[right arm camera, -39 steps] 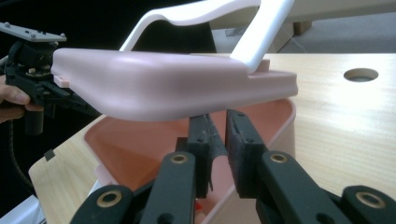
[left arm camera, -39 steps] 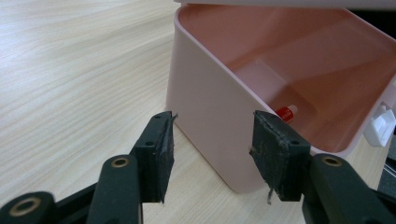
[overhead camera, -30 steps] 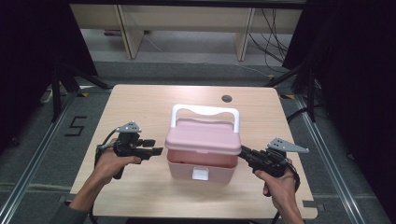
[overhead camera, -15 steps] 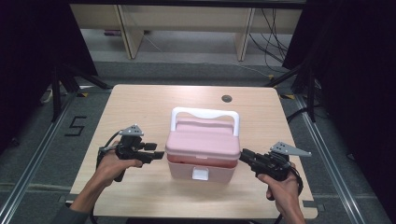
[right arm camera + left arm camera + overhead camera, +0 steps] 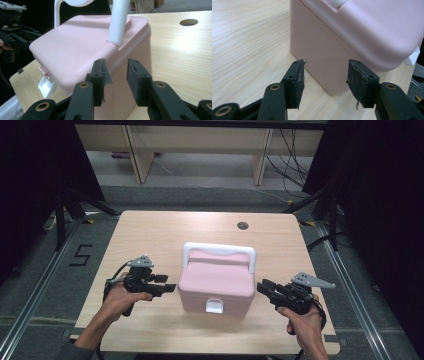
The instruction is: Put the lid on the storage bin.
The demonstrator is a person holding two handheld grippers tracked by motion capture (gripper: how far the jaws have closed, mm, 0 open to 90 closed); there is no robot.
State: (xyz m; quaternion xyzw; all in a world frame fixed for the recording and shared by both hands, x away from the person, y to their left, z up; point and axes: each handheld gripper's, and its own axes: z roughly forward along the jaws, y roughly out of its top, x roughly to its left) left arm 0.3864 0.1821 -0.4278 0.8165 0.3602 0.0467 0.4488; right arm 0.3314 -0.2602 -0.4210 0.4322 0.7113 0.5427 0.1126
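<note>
A pink lidded box [image 5: 216,280] with a white handle [image 5: 219,249] raised over it and a white front latch [image 5: 215,306] stands mid-table. My left gripper [image 5: 168,285] sits just off the box's left side, level and open. In the left gripper view its jaws [image 5: 324,80] frame the box's near corner [image 5: 352,32] without touching it. My right gripper [image 5: 262,287] points at the box's right side. Its jaws [image 5: 117,72] have just been opening, and they stand apart in front of the box wall [image 5: 75,50] with nothing between the pads.
The wooden table [image 5: 150,235] has a round cable hole [image 5: 243,225] at its far right. Bare tabletop lies behind the box and along both sides. The other hand's gripper [image 5: 12,20] shows beyond the box in the right gripper view. Shelving stands past the table's far edge.
The right gripper's jaws have spread wider and the hand has dropped slightly toward the near edge. The box and the left gripper have stayed put.
</note>
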